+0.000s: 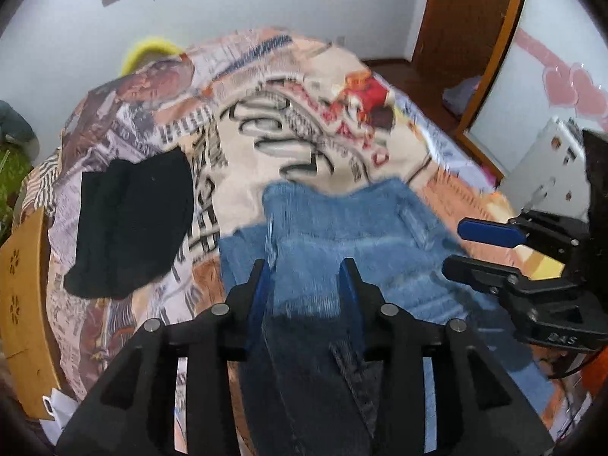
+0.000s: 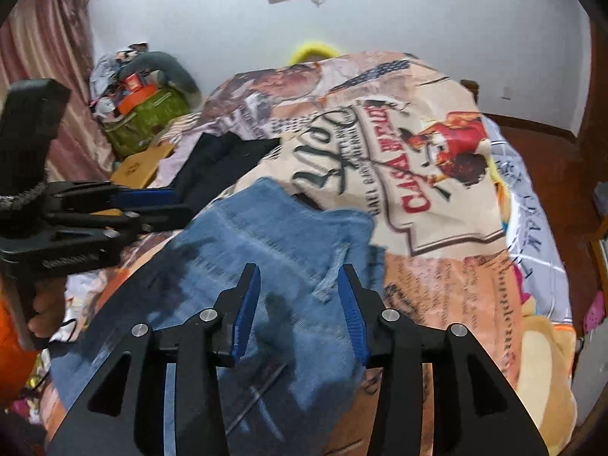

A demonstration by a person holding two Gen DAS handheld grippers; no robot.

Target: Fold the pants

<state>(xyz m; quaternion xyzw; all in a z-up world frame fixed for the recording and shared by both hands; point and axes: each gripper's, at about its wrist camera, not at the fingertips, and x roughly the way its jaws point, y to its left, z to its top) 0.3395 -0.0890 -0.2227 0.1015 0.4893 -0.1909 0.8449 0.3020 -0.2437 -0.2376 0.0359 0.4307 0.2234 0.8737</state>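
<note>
Blue jeans (image 1: 342, 228) lie folded over on the bed, on a printed blanket (image 1: 243, 140) w/ text & a red horse-rider figure. Denim sits near the bed's near edge, centre of both views; far hem edge uneven.

Left tool (image 1: 306, 266): jaws part-open, narrow-to-mid gap, blue pads each side of the jeans below. Pads don't look to be pressing on the cloth; nothing held. In right wrist view the left tool (image 2: 182, 203) comes in from the left side, just beside the jeans' left edge, a hand (image 2: 41, 307) on its grip.

Right tool (image 2: 300, 273): same, part-open, over the denim, no cloth pinched. In left wrist view it shows at the right (image 1: 454, 247), fingers level, at the jeans' right edge.

Black garment (image 1: 129, 220) folded, lying left of the jeans on the blanket, apart from them. Both views motion-blurred.
</note>
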